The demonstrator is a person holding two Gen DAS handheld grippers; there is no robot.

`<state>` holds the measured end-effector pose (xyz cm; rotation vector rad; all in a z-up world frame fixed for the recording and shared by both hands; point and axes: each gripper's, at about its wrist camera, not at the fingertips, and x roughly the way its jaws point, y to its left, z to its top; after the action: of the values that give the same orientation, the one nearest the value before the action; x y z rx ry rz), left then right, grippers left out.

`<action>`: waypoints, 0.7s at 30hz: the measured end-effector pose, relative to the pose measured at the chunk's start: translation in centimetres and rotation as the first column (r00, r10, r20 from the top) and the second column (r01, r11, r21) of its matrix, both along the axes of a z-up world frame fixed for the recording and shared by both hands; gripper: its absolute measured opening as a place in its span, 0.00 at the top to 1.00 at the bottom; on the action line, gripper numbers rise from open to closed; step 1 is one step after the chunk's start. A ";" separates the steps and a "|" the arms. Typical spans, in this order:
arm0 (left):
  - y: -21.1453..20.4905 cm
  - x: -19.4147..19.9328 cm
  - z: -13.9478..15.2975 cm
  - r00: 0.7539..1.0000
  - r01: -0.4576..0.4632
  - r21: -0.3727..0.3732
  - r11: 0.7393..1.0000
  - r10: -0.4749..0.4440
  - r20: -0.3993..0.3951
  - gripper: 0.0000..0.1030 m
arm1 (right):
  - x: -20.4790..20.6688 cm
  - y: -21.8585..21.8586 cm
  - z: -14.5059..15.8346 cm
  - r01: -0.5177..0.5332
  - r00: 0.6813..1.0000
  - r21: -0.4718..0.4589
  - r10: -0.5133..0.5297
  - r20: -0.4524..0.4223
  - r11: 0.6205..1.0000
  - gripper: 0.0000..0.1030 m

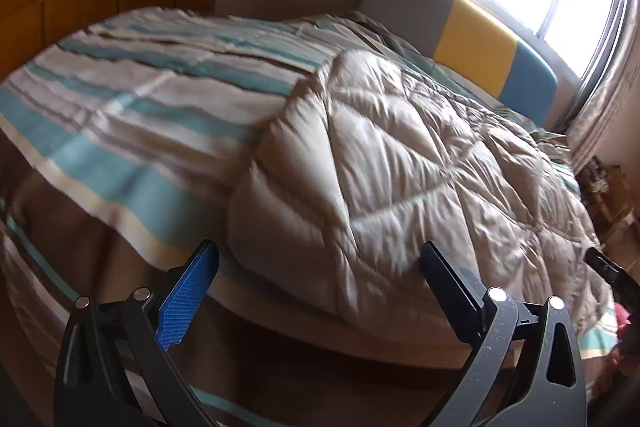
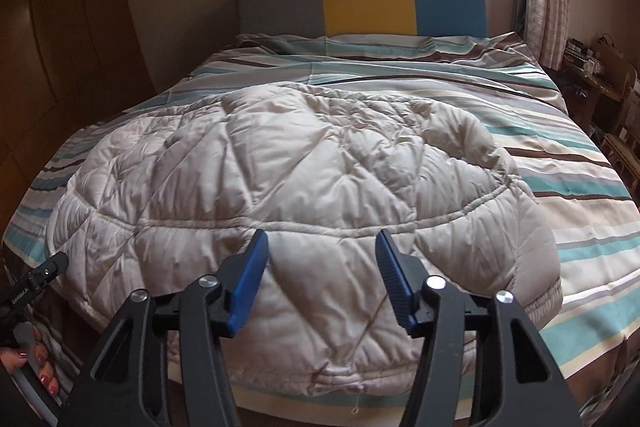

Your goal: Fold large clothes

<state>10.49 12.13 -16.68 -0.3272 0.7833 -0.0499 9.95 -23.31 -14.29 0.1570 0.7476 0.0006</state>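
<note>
Beige quilted jacket (image 2: 280,195) sprawls on the striped bed (image 2: 560,155); left gripper (image 1: 316,259) and right gripper (image 2: 322,247) both gape wide at its near edge, holding nothing.

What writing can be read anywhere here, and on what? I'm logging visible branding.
Small white print on the black left gripper, seen at the right wrist view's left edge: too small and blurred to read.
Beige quilted puffer jacket, striped bedcover: no text visible.

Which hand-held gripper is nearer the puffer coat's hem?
Right, as far as the views show. The right hand-held gripper hangs open over the puffer coat; the left hand-held gripper is open off its side.
</note>
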 end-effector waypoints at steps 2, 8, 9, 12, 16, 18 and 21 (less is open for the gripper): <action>-0.2 -0.2 -0.2 1.000 0.013 -0.028 1.000 -0.013 -0.009 0.03 | 0.1 0.3 0.1 -0.009 1.000 0.008 0.009 -0.002 1.000 0.57; -0.9 -0.8 -0.3 0.998 0.067 -0.127 0.990 -0.068 -0.001 0.08 | 0.0 1.5 0.4 -0.038 0.999 0.013 0.038 0.004 0.999 0.66; -1.0 -0.9 -0.3 0.997 0.075 -0.144 0.987 -0.075 0.002 0.08 | 0.0 1.8 0.4 -0.048 0.999 0.010 0.048 0.006 0.999 0.68; -1.4 -0.9 -0.4 0.996 0.086 -0.171 0.982 -0.087 0.003 0.08 | 0.0 2.4 0.4 -0.068 0.998 0.012 0.068 0.006 0.998 0.70; -1.4 -0.3 -1.0 0.997 0.064 -0.237 0.969 -0.071 -0.021 0.08 | -0.1 3.2 0.4 -0.088 0.996 0.008 0.088 0.000 0.996 0.74; -1.1 -0.2 -1.1 0.998 0.049 -0.276 0.960 -0.058 -0.026 0.08 | -0.1 3.6 0.3 -0.095 0.995 0.000 0.095 -0.008 0.995 0.75; -1.3 -0.5 -0.7 0.999 0.046 -0.297 0.954 -0.051 -0.009 0.08 | -0.2 4.3 0.4 -0.101 0.995 -0.022 0.100 -0.018 0.995 0.76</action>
<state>9.96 10.80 -17.35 -0.5943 0.8010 -0.2136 9.78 -19.02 -13.94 0.0975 0.7715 0.0866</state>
